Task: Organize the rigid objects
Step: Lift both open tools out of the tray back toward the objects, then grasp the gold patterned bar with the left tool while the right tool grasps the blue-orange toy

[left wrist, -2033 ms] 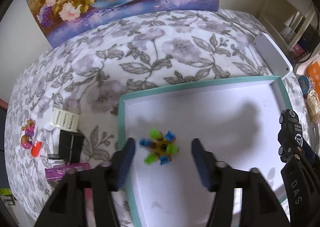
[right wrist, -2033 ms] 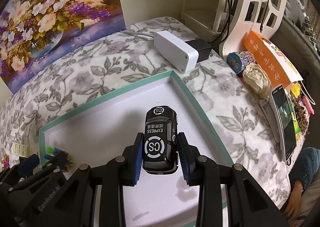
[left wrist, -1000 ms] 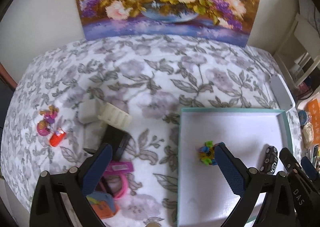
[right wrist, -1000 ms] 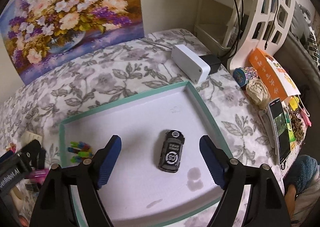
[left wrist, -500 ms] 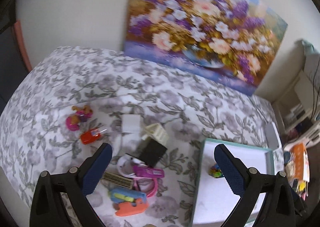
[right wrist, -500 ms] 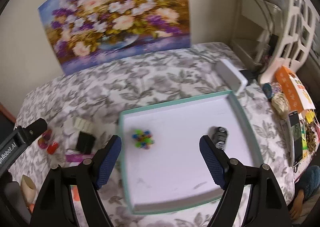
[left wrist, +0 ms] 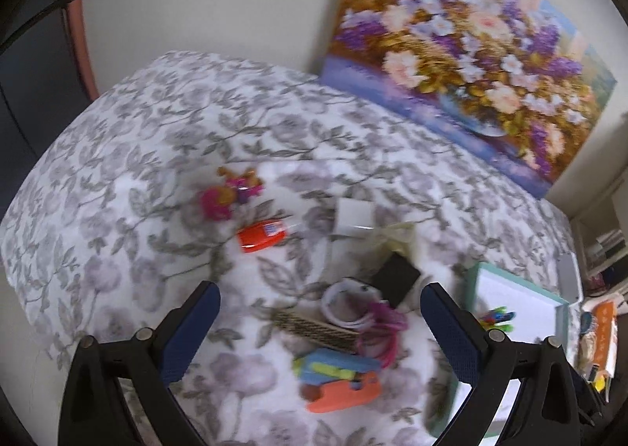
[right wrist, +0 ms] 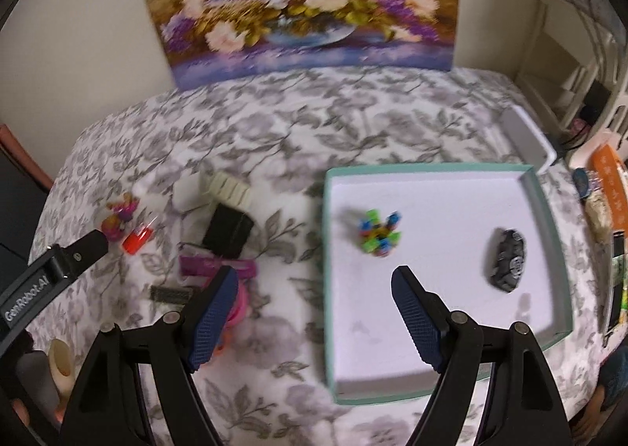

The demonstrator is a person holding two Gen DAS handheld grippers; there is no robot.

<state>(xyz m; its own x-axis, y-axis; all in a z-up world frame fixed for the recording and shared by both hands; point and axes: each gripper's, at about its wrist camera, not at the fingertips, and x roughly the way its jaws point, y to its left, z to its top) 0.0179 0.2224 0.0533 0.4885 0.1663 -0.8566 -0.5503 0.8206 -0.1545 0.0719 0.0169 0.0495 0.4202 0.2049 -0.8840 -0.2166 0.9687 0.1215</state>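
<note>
Both grippers, left (left wrist: 320, 322) and right (right wrist: 314, 304), hung spread and empty. Orange toy (left wrist: 343, 393), left of tray (right wrist: 547, 222), looked light, stiff; best pinched across its flat sides.

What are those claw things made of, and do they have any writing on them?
Each gripper is a black plastic frame with silver screw heads, ending in two fingers faced with dark blue textured pads: the left gripper and right gripper match. Seen side-on from the right wrist, the left one carries white lettering, roughly "GenRobot.AI".
</note>
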